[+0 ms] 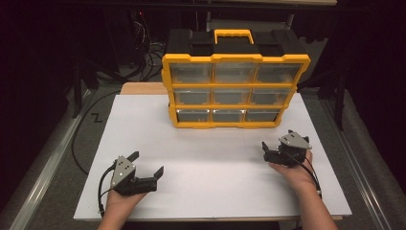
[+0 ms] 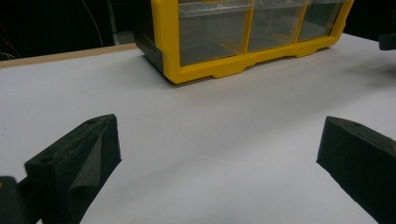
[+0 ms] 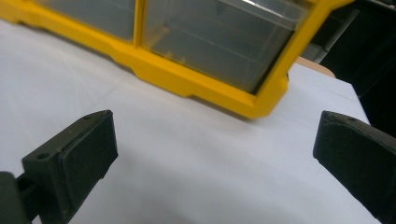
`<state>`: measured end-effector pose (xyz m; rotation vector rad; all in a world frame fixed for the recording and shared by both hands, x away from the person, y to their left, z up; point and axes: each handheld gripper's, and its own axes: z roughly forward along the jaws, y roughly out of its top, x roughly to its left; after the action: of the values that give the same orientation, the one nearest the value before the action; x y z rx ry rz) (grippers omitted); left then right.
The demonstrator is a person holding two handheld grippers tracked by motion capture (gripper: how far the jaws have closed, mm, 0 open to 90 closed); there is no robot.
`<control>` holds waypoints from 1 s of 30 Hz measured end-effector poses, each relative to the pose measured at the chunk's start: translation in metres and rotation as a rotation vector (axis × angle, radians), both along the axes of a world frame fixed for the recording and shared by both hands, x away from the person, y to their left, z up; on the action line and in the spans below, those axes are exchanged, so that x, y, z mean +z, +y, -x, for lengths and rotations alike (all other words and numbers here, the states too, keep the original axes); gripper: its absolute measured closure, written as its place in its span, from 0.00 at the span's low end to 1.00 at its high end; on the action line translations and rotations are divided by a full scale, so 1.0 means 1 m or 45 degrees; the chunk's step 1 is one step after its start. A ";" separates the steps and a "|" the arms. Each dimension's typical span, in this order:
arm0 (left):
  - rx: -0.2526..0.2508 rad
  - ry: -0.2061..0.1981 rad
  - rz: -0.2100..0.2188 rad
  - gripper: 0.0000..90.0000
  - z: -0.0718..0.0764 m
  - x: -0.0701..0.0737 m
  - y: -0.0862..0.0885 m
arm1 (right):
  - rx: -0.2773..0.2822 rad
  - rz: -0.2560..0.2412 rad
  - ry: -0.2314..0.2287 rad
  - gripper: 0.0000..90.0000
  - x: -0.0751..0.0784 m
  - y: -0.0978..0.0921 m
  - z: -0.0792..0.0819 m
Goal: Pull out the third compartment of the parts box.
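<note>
A yellow-and-black organizer case [image 1: 234,72] with clear drawers and a yellow handle stands upright at the back of the white table top [image 1: 210,158]. My left gripper [image 1: 148,162] rests at the front left, held by a hand, jaws wide open and empty. My right gripper [image 1: 277,139] sits at the right, near the case's lower right corner, also open and empty. In the left gripper view the open gripper [image 2: 217,135] faces the case's [image 2: 168,42] bottom left drawers. In the right gripper view the open gripper [image 3: 215,130] faces the case's [image 3: 187,81] bottom right corner.
A wooden board edge [image 1: 141,87] shows behind the white top at the left. Black cables [image 1: 81,139] trail over the floor at the left and behind the case. A metal rail [image 1: 48,163] runs along the left side. The surroundings are dark.
</note>
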<state>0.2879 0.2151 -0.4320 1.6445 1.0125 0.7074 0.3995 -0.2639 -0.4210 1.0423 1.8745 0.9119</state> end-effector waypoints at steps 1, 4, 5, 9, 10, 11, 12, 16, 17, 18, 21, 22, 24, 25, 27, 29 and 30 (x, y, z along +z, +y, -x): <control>0.004 0.000 0.004 0.00 0.000 0.000 0.000 | -0.001 0.016 -0.002 0.01 -0.001 -0.001 0.002; 0.003 -0.003 0.010 0.00 0.001 0.001 0.001 | -0.004 0.045 0.004 0.01 -0.002 -0.006 0.006; 0.002 -0.006 0.007 0.00 0.001 0.001 0.001 | -0.002 0.084 -0.004 0.01 -0.002 -0.008 0.009; 0.008 -0.008 0.013 0.00 0.002 0.001 0.001 | 0.030 0.169 -0.003 0.01 -0.004 -0.006 0.011; 0.008 -0.009 0.012 0.00 0.002 0.002 0.001 | 0.040 0.199 -0.012 0.01 -0.005 -0.005 0.011; 0.008 -0.010 0.014 0.00 0.002 0.002 0.002 | 0.040 0.199 -0.012 0.01 -0.005 -0.005 0.011; 0.006 -0.009 0.015 0.00 0.002 0.002 0.002 | 0.054 0.234 -0.025 0.01 -0.006 -0.003 0.012; 0.003 -0.010 0.017 0.00 0.002 0.002 0.002 | 0.096 0.334 -0.054 0.01 -0.005 0.004 0.015; 0.001 -0.010 0.016 0.00 0.002 0.002 0.002 | 0.105 0.355 -0.065 0.01 -0.004 0.005 0.016; -0.002 -0.012 0.016 0.00 0.002 0.002 0.002 | 0.127 0.418 -0.089 0.01 -0.004 0.011 0.020; -0.005 -0.018 0.015 0.00 0.002 0.003 0.002 | 0.150 0.482 -0.118 0.01 -0.003 0.018 0.024; -0.005 -0.018 0.015 0.00 0.002 0.003 0.002 | 0.150 0.482 -0.118 0.01 -0.003 0.018 0.024; -0.005 -0.021 0.016 0.00 0.002 0.003 0.003 | 0.169 0.526 -0.137 0.01 -0.003 0.022 0.026; -0.004 -0.022 0.018 0.00 0.002 0.003 0.003 | 0.186 0.571 -0.150 0.01 -0.004 0.026 0.028; -0.003 -0.023 0.018 0.00 0.002 0.003 0.003 | 0.214 0.643 -0.174 0.01 -0.004 0.030 0.030; -0.002 -0.025 0.019 0.00 0.002 0.003 0.003 | 0.229 0.689 -0.193 0.01 -0.005 0.035 0.032; -0.002 -0.025 0.019 0.00 0.002 0.003 0.003 | 0.230 0.705 -0.196 0.01 -0.004 0.035 0.032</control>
<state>0.2858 0.2185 -0.4286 1.6223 1.0001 0.7120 0.3672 -0.2286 -0.4254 0.4615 1.9491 0.5002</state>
